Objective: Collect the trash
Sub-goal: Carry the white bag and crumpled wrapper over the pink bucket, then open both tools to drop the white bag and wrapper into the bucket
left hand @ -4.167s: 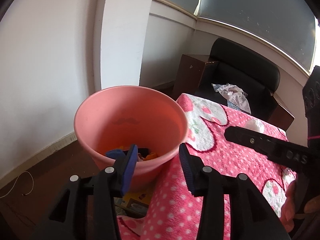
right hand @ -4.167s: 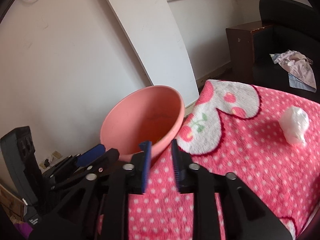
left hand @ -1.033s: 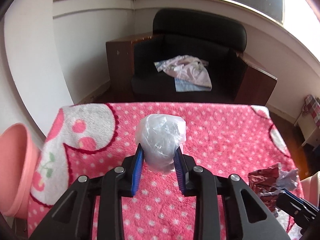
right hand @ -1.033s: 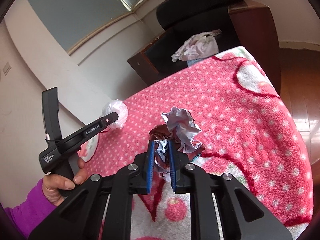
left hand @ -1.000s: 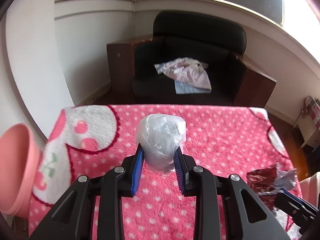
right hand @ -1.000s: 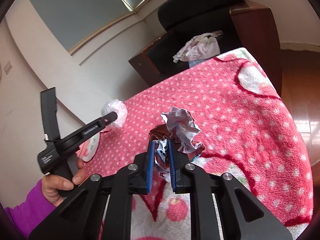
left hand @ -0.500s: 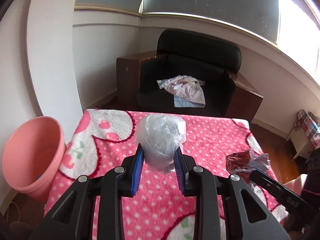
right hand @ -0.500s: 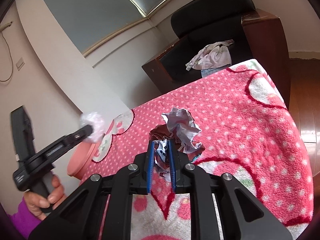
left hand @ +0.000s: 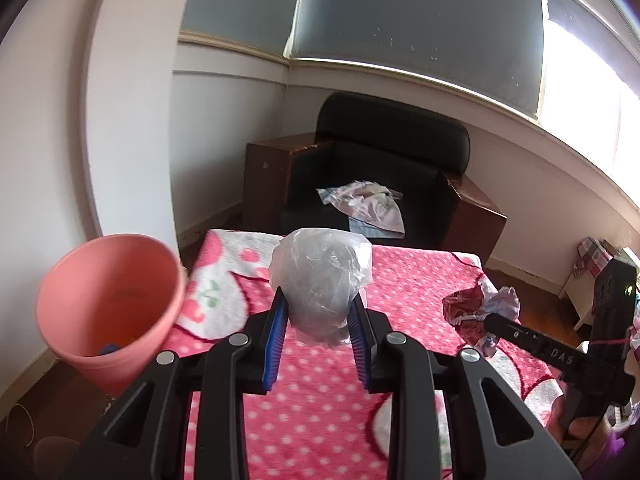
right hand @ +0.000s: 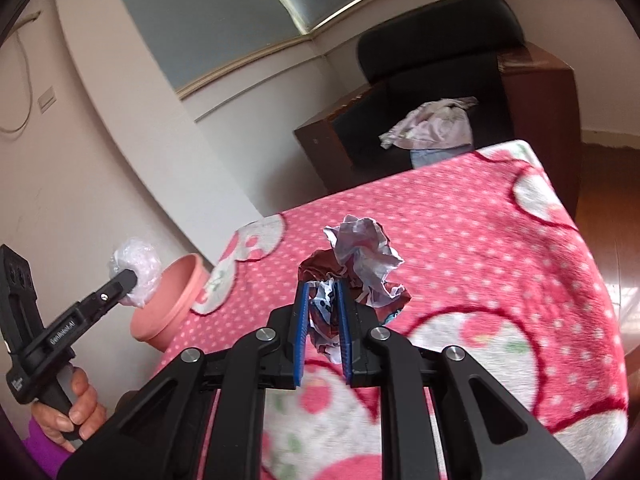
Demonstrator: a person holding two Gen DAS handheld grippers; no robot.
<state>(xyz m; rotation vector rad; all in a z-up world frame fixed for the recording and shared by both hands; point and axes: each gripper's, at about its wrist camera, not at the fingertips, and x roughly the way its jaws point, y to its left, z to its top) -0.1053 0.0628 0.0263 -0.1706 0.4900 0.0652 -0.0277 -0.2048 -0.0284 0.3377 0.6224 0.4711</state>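
Observation:
My left gripper [left hand: 318,312] is shut on a crumpled clear plastic bag [left hand: 320,276], held in the air above the pink dotted blanket [left hand: 320,420]. The pink bucket [left hand: 108,304] stands off the table's left edge, lower left of the bag, with some scraps at its bottom. My right gripper [right hand: 324,316] is shut on a crumpled wad of dark red and white paper [right hand: 360,264], also lifted above the blanket. In the right wrist view the left gripper [right hand: 128,280] with the plastic bag [right hand: 134,266] hangs beside the bucket's rim [right hand: 188,284].
A black armchair [left hand: 384,160] with wooden sides stands behind the table, a bundle of cloth [left hand: 364,204] on its seat. A white wall and pillar rise left of the bucket. A hand [right hand: 76,412] in a purple sleeve holds the left gripper's handle.
Both grippers have risen with their trash. The left one has swung left, so the pink bucket is now fully in its view. The right one has lifted slightly and rolled.

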